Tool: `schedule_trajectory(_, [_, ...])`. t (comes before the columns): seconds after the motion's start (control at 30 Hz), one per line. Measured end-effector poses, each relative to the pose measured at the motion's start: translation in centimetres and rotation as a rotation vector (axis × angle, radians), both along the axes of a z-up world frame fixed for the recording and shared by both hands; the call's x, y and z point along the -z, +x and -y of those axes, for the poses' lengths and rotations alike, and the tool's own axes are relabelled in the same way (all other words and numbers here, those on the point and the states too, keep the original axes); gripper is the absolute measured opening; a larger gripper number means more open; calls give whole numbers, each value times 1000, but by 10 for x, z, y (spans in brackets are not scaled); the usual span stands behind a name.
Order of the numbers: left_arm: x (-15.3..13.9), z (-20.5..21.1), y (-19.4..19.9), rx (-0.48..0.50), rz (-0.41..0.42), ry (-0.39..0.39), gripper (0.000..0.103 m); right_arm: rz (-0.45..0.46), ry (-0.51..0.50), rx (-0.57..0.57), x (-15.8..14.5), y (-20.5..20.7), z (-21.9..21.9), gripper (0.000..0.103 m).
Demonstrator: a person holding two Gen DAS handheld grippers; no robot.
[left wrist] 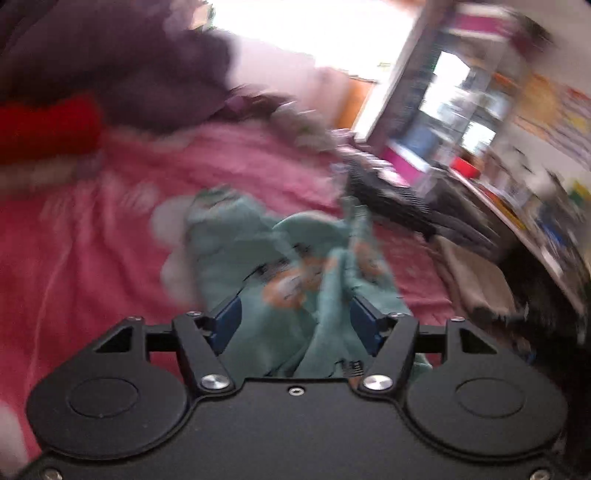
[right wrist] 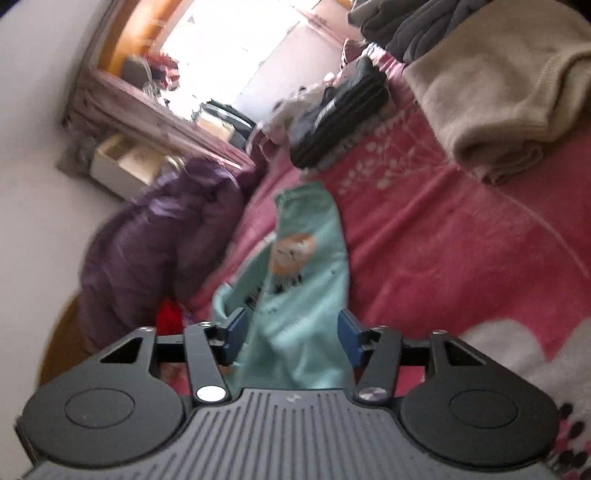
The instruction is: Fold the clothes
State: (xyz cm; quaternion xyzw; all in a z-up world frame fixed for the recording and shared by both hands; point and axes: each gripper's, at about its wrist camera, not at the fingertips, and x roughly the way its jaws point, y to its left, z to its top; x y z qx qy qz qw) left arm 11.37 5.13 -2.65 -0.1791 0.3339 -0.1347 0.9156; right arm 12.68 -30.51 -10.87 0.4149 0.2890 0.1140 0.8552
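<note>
A pink blanket point(right wrist: 443, 240) is covering the bed, with white flower shapes printed on it. A purple coat point(right wrist: 147, 236) is lying bunched up at one edge of the bed, and something red point(left wrist: 44, 125) is sitting next to it. A black folded thing point(right wrist: 340, 122) is resting at the far edge of the blanket. A tan sweater point(right wrist: 491, 92) is sitting folded near it, with dark grey clothes point(right wrist: 413, 26) piled behind. Shelves full of colourful things point(left wrist: 498, 122) are standing past the bed (too blurry to tell what they are). Bright light is coming in from a window point(right wrist: 229, 44).

Nothing is blocking the way to the green shirt point(right wrist: 306, 266). It is lying on the blanket near the middle of the bed, between the purple coat and the tan sweater. It is light green with an orange and white picture on it, maybe an animal, and some dark letters. It is crumpled and twisted into folds, not flat.

The left gripper point(left wrist: 295, 317) is standing with its blue pads apart, and the shirt cloth is lying loose between them. The right gripper point(right wrist: 291, 332) is standing apart too, with the shirt running between its pads, and the pads are not squeezing it.
</note>
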Motion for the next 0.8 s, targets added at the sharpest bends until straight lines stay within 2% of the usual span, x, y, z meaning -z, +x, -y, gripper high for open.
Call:
schedule_trajectory(0.13, [29, -2, -2, -45, -74, -22, 66, -55, -95, -42, 8, 14, -26, 66])
schedule_trajectory(0.3, [63, 0, 1, -91, -140, -110, 71, -97, -184, -88, 23, 13, -52, 65])
schedule_trajectory(0.33, [68, 1, 0, -83, -149, -129, 71, -99, -193, -96, 25, 11, -56, 59])
schedule_trajectory(0.37, [71, 5, 0, -77, -145, -127, 70, -98, -199, -101, 28, 8, -59, 47])
schedule_trajectory(0.4, [74, 9, 1, -71, -141, -123, 66, -98, -205, -107, 31, 5, -61, 42])
schedule_trajectory(0.43, [77, 13, 1, -65, -136, -119, 49, -97, -205, -107, 34, 2, -63, 37])
schedule_trajectory(0.5, [80, 23, 1, -82, -130, -65, 24, -100, -168, -84, 38, -2, -58, 30])
schedule_trajectory(0.53, [77, 23, -2, -91, -110, -68, 14, -104, -145, -71, 40, -4, -56, 26])
schedule_trajectory(0.6, [69, 21, -8, -110, -65, -82, 10, -106, -96, -46, 40, -9, -49, 22])
schedule_trajectory(0.73, [42, 7, -25, -133, 28, -89, 9, -81, -19, -6, 31, -31, -32, 20])
schedule_trajectory(0.8, [45, 0, -29, -145, 15, -86, 9, -98, -12, 15, 37, -41, -25, 20])
